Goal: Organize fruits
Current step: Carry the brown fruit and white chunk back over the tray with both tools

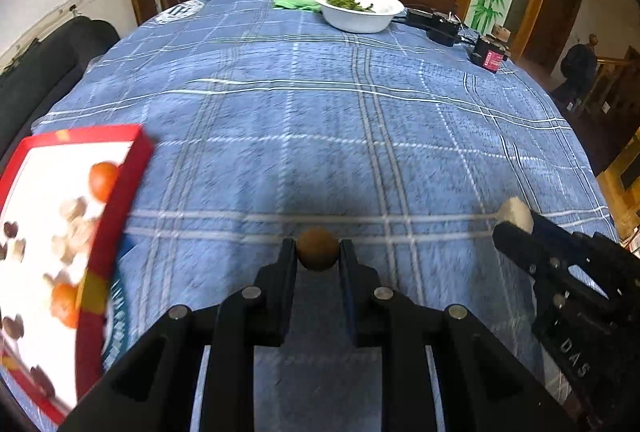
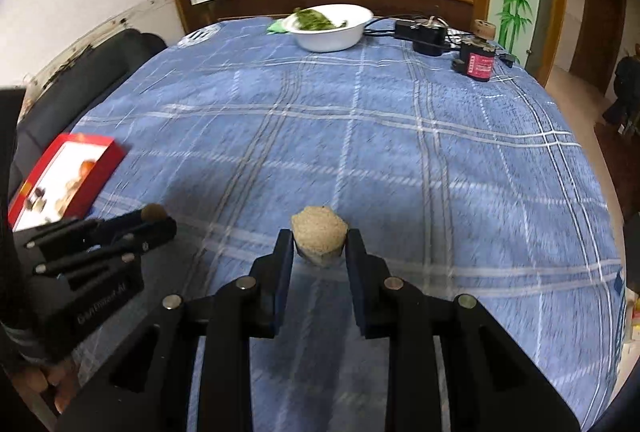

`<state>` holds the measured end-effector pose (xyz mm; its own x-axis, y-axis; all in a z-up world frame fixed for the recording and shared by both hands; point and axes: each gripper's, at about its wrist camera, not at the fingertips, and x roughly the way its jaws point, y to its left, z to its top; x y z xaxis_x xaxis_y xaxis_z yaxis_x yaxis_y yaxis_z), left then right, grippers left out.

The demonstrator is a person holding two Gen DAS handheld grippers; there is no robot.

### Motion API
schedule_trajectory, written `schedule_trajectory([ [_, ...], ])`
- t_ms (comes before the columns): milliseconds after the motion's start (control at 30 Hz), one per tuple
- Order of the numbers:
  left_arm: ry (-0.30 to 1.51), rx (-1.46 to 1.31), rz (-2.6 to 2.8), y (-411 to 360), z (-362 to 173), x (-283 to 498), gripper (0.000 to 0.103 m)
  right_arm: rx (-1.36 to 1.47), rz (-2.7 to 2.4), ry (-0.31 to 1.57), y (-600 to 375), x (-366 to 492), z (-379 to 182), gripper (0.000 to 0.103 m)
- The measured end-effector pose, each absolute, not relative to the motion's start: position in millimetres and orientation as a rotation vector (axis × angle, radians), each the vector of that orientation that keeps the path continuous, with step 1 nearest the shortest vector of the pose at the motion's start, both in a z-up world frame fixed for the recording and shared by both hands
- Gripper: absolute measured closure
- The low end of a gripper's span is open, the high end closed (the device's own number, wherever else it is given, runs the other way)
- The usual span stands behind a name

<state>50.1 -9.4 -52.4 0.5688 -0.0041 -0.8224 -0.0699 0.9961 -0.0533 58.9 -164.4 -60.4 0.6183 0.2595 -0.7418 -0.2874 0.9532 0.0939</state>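
Left gripper [image 1: 318,250] pinched a small brown round fruit [image 1: 317,249] at its widest girth; right gripper [image 2: 319,242] clamped a pale, rough-skinned fruit [image 2: 319,232] low on its sides. Both hung above the blue plaid tablecloth [image 1: 320,120], beside the red tray [image 1: 116,208]. Each probably light, firm, brittle-shelled, prone to rolling

Dim indoor light, motion-blurred red box [image 1: 80,228], fisheye-curved edges with dark corners.

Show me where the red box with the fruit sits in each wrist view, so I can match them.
Left wrist: red box fills the lower left corner, beside the left gripper.
Right wrist: red box at the left edge, mid-height, beyond the left gripper.
Shared landmark: white bowl at the far table edge.
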Motion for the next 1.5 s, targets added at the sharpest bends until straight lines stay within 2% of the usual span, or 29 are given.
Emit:
schedule_trajectory([
  [467, 0.938, -0.139, 0.096, 42, -47, -6, 0.084, -0.072, 0.421, 0.834, -105, 3, -60, 0.075],
  [1000, 0.909, -0.202, 0.163, 79, -39, -36, 0.084, -0.097, 0.506, 0.815, -71, -17, -56, 0.075],
  [1500, 0.857, -0.274, 0.349, 160, -27, -62, 0.084, -0.144, 0.664, 0.748, 7, -30, -28, 0.074],
])
